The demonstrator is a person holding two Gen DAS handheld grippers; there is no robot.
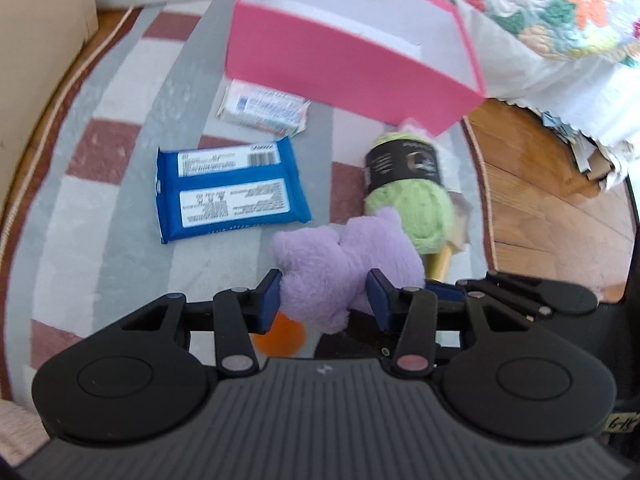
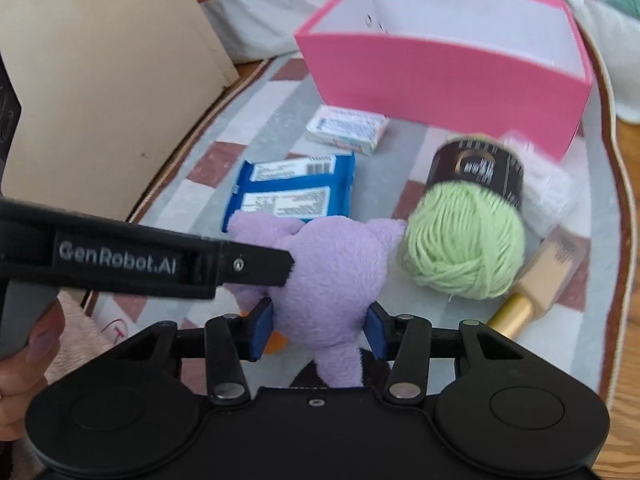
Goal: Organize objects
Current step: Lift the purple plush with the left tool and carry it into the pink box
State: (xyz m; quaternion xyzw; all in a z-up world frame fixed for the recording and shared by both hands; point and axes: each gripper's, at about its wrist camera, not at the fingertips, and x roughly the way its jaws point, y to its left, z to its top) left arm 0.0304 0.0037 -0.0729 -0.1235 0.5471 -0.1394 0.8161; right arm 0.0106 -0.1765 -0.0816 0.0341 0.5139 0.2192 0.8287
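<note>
1. The left gripper [image 1: 324, 294] has its blue pads pressed into both sides of the purple plush toy [image 1: 344, 256], clamped on it; in the right wrist view the left gripper's black finger, lettered GenRobot.AI, lies against the plush toy's left side
2. The right gripper [image 2: 318, 330] likewise has its blue pads squeezed against the plush toy [image 2: 332, 276] from either side, so both grippers grip the same toy
3. An orange patch [image 1: 282, 334] shows just under the plush toy, partly hidden by the left gripper; what it is cannot be told
4. Just right of the plush toy lies a light green ball of yarn [image 2: 466, 236] with a black paper band, touching the toy's ear
5. A beige bottle with a gold cap [image 2: 536, 276] lies on its side behind and right of the yarn, touching it
6. Left of and beyond the plush toy, a blue flat packet [image 1: 230, 192] lies label-up on the checked grey, white and maroon rug [image 1: 100, 184]
7. Farther past the plush toy, a small white carton with blue and pink print [image 1: 264, 108] lies just before the pink box
8. The pink box [image 1: 344, 72], open-topped with a white inside, stands farthest from the plush toy, near the bedspread with a floral pattern [image 1: 560, 8]
</note>
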